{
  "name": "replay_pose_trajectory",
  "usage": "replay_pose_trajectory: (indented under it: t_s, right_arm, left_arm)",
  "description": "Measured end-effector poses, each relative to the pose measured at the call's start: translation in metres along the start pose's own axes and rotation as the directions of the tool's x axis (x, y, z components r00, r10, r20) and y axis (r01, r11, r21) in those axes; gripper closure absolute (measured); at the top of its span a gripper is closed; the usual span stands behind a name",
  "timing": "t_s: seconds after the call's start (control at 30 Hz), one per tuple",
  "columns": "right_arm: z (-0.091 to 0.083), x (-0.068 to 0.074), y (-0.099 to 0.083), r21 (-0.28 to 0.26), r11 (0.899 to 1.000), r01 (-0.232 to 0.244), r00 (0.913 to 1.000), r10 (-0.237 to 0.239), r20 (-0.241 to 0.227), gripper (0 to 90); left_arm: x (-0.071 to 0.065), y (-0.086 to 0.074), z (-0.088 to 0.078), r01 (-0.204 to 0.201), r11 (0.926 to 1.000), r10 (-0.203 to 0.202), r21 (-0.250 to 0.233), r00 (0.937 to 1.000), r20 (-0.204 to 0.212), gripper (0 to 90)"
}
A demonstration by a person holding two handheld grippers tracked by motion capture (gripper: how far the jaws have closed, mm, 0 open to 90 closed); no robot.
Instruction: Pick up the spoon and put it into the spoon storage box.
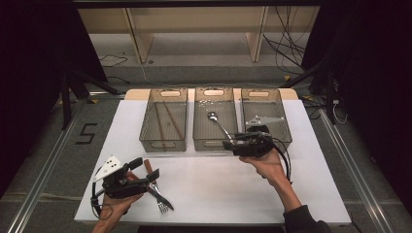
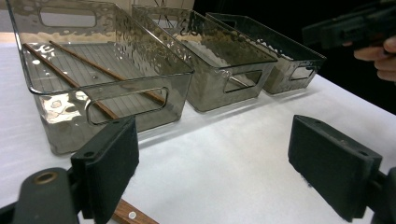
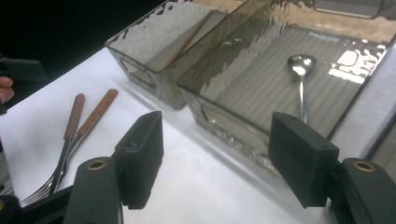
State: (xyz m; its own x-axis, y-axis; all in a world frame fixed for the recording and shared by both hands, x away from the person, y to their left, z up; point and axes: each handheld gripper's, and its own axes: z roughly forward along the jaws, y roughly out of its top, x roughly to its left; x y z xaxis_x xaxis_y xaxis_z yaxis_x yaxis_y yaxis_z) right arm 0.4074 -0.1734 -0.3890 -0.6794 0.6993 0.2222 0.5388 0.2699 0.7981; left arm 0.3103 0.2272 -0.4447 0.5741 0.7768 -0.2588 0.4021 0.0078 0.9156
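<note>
Two forks with wooden handles (image 1: 156,190) lie crossed near the table's front left, also seen in the right gripper view as forks (image 3: 77,128). My left gripper (image 1: 144,172) stands open just above their handles; one handle end (image 2: 128,215) shows under its left jaw. A metal spoon (image 1: 217,122) lies in the middle bin (image 1: 214,141). My right gripper (image 1: 227,144) hovers at that bin's front wall, open, with nothing between its jaws; the spoon (image 3: 301,74) lies beyond them. Brown chopsticks (image 1: 167,121) rest in the left bin (image 1: 163,144).
Three clear grey bins stand in a row at the back of the white table (image 1: 218,189); the right bin (image 1: 284,127) looks empty. The other hand's gripper (image 2: 355,25) shows at the top right of the left gripper view. Dark stands flank the table.
</note>
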Motion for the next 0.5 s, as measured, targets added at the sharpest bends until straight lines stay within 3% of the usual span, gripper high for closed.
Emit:
replay_pose_trajectory:
  t_s: [0.5]
  right_arm:
    - [-0.019, 0.003, -0.039, -0.040, 0.999, 0.021, 0.9998, -0.021, -0.001, 34.2]
  left_arm:
    - [0.001, 0.001, 0.002, 0.004, 0.9998, -0.004, 0.020, 0.9999, -0.009, 15.7]
